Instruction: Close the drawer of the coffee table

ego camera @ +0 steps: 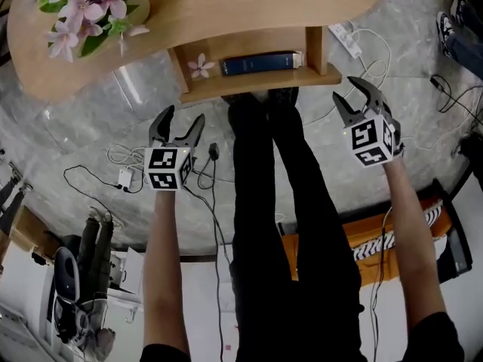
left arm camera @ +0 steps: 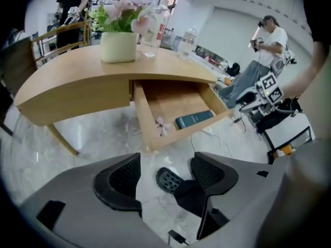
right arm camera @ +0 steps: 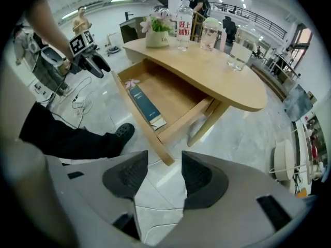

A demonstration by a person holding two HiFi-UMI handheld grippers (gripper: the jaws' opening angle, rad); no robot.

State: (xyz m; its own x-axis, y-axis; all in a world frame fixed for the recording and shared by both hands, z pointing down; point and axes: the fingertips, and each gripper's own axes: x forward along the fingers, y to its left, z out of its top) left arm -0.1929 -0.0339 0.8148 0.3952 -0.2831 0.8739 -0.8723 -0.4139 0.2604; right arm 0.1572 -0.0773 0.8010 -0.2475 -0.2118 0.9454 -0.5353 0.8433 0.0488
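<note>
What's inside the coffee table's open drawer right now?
The drawer holds a dark blue book lying flat and a pink flower, apart from it. The drawer's back end runs under the tabletop, so anything there is hidden.

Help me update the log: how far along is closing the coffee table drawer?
Done: nothing yet; the light wooden drawer stands pulled out, a dark blue book and pink flower inside. In hand: the left tongs and right tongs hang open and empty, short of its front edge. Left: push the drawer fully in.
</note>
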